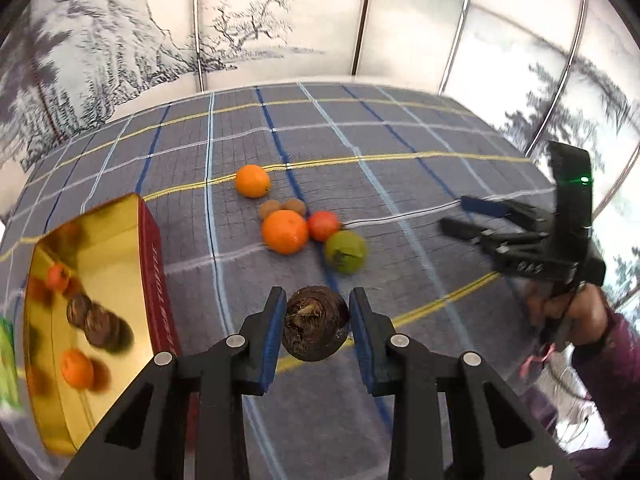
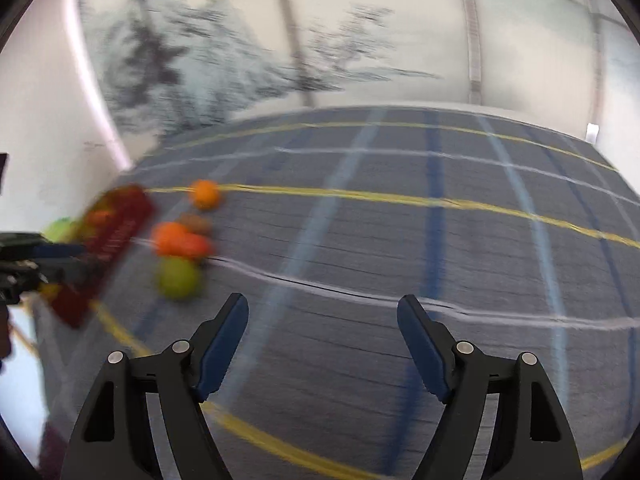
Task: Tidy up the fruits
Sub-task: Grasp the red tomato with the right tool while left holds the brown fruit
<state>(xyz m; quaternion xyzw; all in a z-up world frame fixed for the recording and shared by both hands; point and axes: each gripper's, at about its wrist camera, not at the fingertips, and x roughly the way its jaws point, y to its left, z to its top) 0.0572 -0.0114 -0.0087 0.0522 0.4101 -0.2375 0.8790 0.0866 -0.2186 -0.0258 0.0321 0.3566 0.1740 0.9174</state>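
A dark brown round fruit (image 1: 315, 323) is clamped between the pads of the left gripper (image 1: 316, 320), raised above the plaid cloth (image 1: 400, 160), right of the gold-lined box (image 1: 108, 248). The right gripper (image 2: 322, 344) is seen spread wide, nothing between its fingers.

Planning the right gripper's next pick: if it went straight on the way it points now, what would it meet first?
Probably just bare tablecloth. The open right gripper aims right of the green fruit and oranges; blur leaves depth uncertain.
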